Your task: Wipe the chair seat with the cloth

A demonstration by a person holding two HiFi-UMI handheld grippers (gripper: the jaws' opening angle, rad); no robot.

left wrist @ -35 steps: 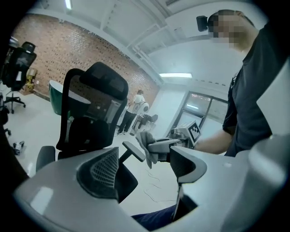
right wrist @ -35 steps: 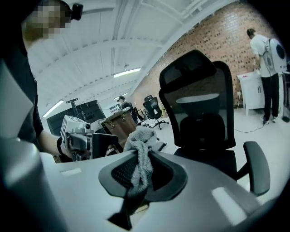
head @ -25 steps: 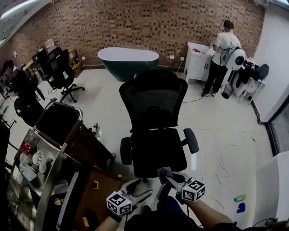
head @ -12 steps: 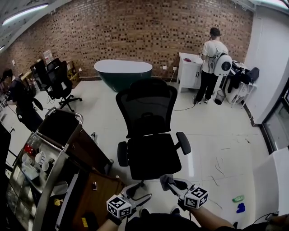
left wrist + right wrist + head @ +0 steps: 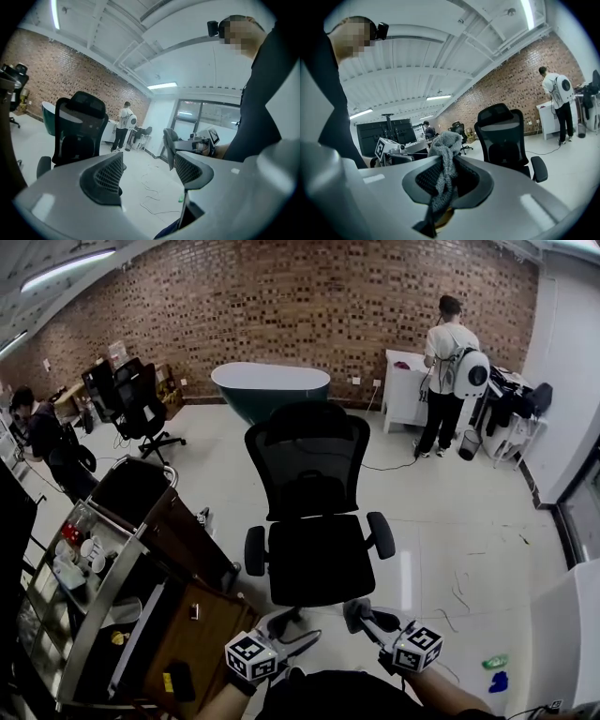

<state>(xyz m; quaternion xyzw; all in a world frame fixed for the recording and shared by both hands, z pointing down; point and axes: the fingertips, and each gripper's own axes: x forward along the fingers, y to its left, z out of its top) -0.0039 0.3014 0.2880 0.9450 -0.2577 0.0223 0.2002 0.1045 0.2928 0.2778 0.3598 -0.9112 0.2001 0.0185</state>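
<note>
Right gripper view: jaws of right gripper (image 5: 445, 176) clamp the cloth (image 5: 444, 146) between them; left gripper (image 5: 147, 171) jaws apart, empty.

The pale, shiny floor (image 5: 450, 512) in front of me has a black chair (image 5: 315, 561) standing on it. Behind that sits a green tub (image 5: 270, 388). A thin wire (image 5: 459, 587) lies on my right, near a small green thing (image 5: 495, 662) and a blue thing (image 5: 499, 681).

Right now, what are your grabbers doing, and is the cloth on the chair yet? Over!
Right gripper shut on grey cloth. Left gripper open, empty. Chair seat ahead, cloth not on it. Nothing between.
</note>
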